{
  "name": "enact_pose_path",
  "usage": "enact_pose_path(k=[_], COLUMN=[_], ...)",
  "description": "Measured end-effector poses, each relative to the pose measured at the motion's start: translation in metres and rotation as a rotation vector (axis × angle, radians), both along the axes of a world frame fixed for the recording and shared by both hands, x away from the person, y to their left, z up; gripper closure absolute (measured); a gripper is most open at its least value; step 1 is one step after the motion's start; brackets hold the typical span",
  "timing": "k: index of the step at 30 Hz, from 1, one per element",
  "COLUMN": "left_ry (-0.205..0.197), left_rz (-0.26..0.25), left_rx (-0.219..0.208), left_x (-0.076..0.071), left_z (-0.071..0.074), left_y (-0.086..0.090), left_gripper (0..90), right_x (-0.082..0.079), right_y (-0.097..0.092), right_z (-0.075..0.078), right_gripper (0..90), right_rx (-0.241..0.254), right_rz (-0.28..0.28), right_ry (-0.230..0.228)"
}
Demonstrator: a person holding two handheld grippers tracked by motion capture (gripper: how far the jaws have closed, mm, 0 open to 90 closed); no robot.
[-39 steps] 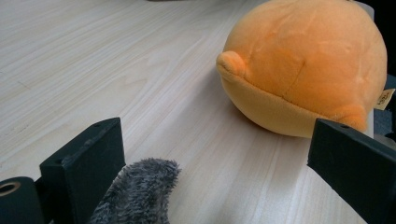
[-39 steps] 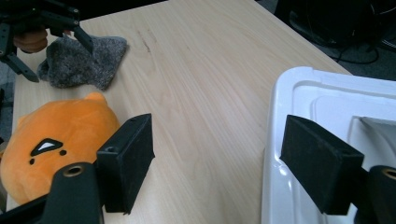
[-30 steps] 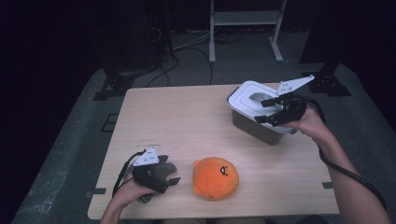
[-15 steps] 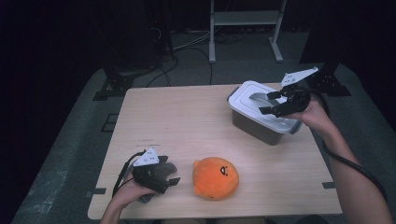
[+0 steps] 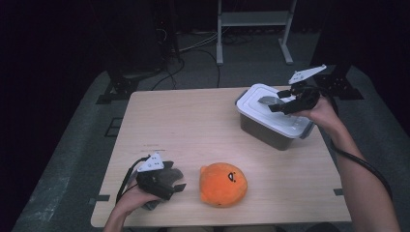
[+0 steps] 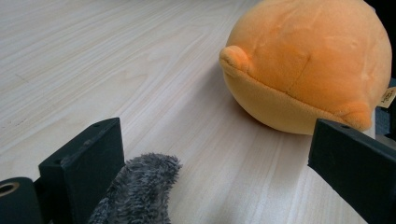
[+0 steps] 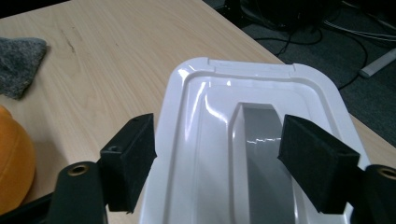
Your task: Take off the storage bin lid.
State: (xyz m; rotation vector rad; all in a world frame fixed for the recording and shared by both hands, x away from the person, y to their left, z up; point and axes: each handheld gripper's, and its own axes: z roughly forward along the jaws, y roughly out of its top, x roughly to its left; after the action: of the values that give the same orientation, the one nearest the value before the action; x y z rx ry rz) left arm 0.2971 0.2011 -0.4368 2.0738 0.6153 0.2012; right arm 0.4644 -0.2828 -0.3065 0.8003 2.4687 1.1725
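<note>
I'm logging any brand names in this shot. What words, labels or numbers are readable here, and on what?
None can be read.
Sewn tag at the orange plush toy: dark print, too small and blurred to read.
White lid of the box: no lettering visible.

Wood table (image 5: 193,125), white rack (image 5: 251,19) (w/ cables) behind.

Black tongs (image 5: 276,103) (grey three-cornered plate on top), black cable trailing.

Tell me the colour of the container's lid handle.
Grey, set in the white lid of the container; the handle shows best in the right gripper view.
</note>
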Motion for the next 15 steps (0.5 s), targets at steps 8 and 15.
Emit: enact_pose_path(k=[8,15], left_ry=[0.003,0.003], left_rz=[-0.001,-0.002], left_rx=[-0.002,-0.006], left_x=[0.0,0.0], left_z=[-0.001,-0.001], left_y=[0.0,0.001], left_gripper=[2.7,2.7], right_x=[0.011,0.018], right_y=[-0.003,-0.004], right_z=[-0.008,-0.012], right_gripper=[28.3,31.1], right_rx=[-0.008,-0.013], right_rz=[-0.027,-0.042], right_ry=[0.007,0.007])
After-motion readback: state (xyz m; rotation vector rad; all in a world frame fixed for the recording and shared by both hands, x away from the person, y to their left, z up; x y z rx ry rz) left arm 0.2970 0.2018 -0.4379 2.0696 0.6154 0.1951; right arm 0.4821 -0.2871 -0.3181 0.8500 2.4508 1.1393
